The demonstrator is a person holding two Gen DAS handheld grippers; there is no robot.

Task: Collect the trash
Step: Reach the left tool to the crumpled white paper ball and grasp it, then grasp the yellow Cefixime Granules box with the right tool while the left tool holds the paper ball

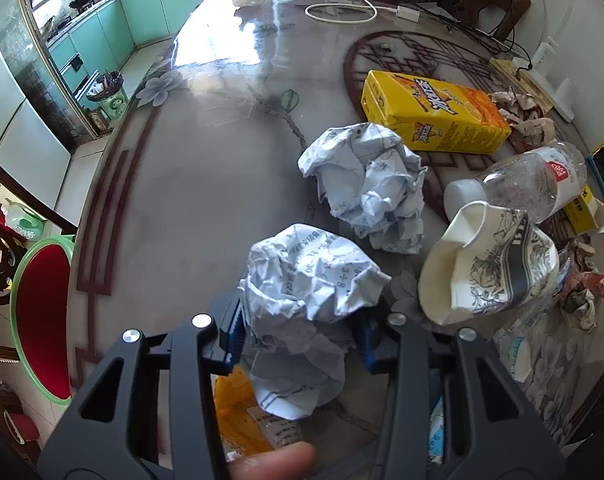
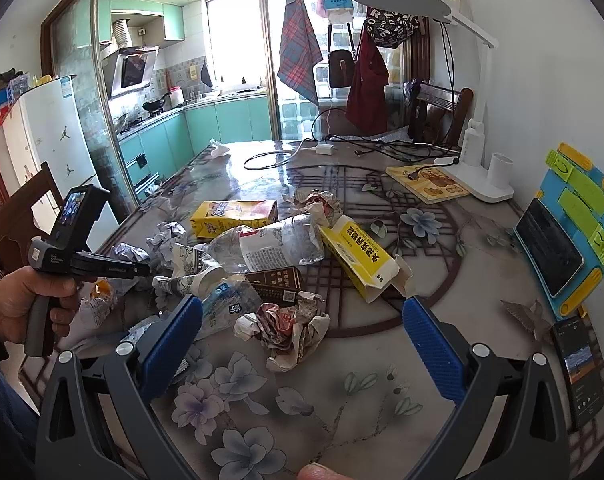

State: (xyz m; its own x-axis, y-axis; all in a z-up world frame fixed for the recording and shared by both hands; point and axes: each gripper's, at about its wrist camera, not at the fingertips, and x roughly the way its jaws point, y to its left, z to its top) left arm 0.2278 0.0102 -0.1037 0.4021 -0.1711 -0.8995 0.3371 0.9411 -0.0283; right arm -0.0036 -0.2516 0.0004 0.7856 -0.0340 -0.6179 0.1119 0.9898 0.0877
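My left gripper is shut on a crumpled white paper ball and holds it above the table. A second paper ball, a crushed paper cup, a clear plastic bottle and a yellow carton lie beyond it. My right gripper is open and empty, with a crumpled printed wrapper on the table between its blue pads. Ahead lie a bottle, a torn yellow box and a yellow carton.
A green-rimmed red basin sits left of the table. A phone on a blue stand, another phone, a white lamp, a book and cables are on the table. My left hand-held gripper shows at left.
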